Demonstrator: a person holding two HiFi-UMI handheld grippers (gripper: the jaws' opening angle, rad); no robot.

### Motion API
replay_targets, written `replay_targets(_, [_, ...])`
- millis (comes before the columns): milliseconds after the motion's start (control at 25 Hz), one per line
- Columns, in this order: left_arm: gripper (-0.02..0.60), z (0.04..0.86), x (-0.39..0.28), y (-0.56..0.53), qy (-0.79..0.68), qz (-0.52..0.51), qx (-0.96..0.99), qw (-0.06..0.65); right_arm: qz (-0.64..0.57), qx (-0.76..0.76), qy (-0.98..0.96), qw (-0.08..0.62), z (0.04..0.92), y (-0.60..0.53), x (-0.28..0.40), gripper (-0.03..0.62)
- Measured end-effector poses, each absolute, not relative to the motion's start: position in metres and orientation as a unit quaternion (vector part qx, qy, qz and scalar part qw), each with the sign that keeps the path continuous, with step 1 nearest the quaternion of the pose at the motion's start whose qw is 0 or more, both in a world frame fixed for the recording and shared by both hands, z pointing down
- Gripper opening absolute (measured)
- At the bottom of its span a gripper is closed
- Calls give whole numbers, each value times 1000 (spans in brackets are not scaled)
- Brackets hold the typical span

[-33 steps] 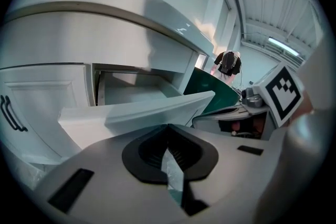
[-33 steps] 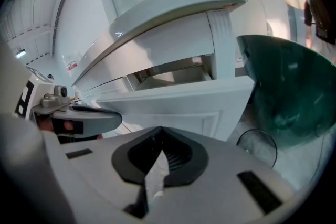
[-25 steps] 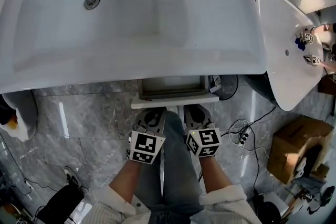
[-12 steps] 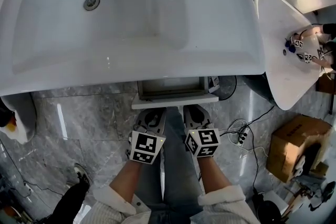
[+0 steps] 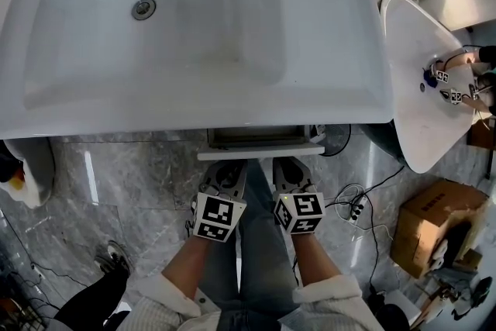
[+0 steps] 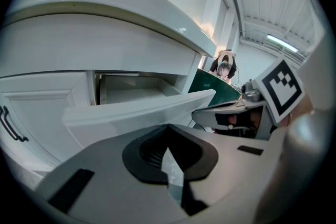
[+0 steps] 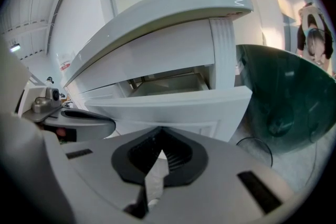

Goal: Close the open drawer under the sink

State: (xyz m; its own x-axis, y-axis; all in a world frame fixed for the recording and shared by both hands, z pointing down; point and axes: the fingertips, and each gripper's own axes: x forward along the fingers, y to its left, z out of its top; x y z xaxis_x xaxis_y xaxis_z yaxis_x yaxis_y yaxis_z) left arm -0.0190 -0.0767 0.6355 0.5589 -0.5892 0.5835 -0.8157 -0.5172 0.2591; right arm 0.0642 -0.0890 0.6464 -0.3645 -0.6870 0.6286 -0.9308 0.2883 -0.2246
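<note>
The white sink (image 5: 194, 35) fills the top of the head view. Under its front edge the white drawer (image 5: 260, 154) sticks out a short way, with a strip of its inside showing. My left gripper (image 5: 225, 167) and right gripper (image 5: 285, 164) sit side by side, tips at the drawer front; I cannot tell whether they touch it. In the left gripper view the drawer front (image 6: 142, 110) runs just above my shut left gripper (image 6: 167, 127). From the right gripper view the drawer front (image 7: 173, 107) stands close beyond my shut right gripper (image 7: 160, 131). Neither holds anything.
A second white basin (image 5: 418, 81) stands at the right, where another person's hands work with grippers (image 5: 457, 85). A cardboard box (image 5: 430, 221) and cables (image 5: 349, 201) lie on the grey marble floor. A shoe (image 5: 112, 263) is at the lower left.
The drawer has slid further in under the sink, so less of its inside shows. Both grippers have moved forward with it. The shoe at the lower left has shifted.
</note>
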Motion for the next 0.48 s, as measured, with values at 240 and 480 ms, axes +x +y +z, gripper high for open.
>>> replay_targets(240, [15, 633, -20, -85, -420, 218, 843, 256, 286, 516, -779, 211, 644, -97, 63, 9])
replay_targets(480, [15, 633, -21, -92, -428, 217, 839, 256, 283, 505, -786, 216, 644, -104, 61, 9])
